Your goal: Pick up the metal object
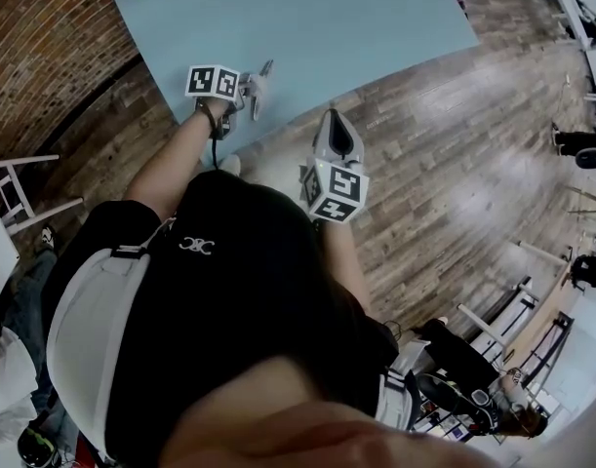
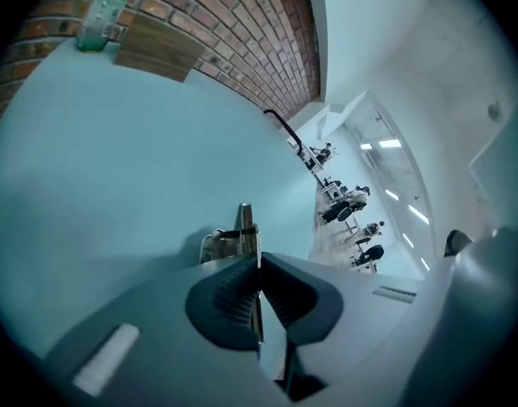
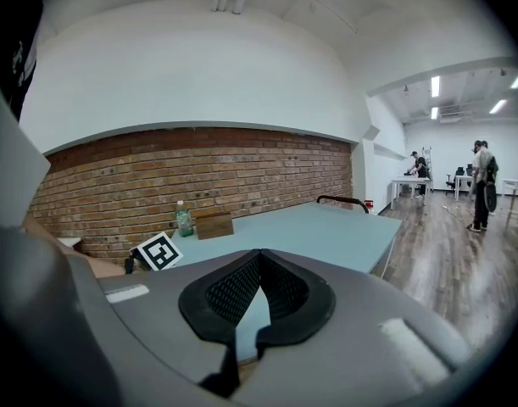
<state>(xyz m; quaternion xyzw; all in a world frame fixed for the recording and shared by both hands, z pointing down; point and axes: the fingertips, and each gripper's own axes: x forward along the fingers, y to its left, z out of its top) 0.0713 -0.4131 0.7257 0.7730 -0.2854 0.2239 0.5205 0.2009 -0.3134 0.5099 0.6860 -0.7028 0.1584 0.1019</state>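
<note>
The metal object (image 2: 238, 237) is a small silvery piece with a thin flat part that runs back between the pads of my left gripper (image 2: 259, 259), which is shut on it. In the head view the metal object (image 1: 264, 69) sticks out ahead of the left gripper (image 1: 247, 94), over the light blue table (image 1: 327, 22) near its front edge. Whether it rests on the tabletop I cannot tell. My right gripper (image 1: 335, 125) is off the table's front edge, above the wooden floor. In its own view the right gripper (image 3: 260, 254) is shut with nothing between its pads.
A green bottle (image 2: 97, 15) and a wooden box (image 2: 161, 49) stand at the table's far end by the brick wall (image 3: 199, 172). A white chair (image 1: 15, 193) is to the left on the floor. People and desks (image 3: 479, 172) are far off to the right.
</note>
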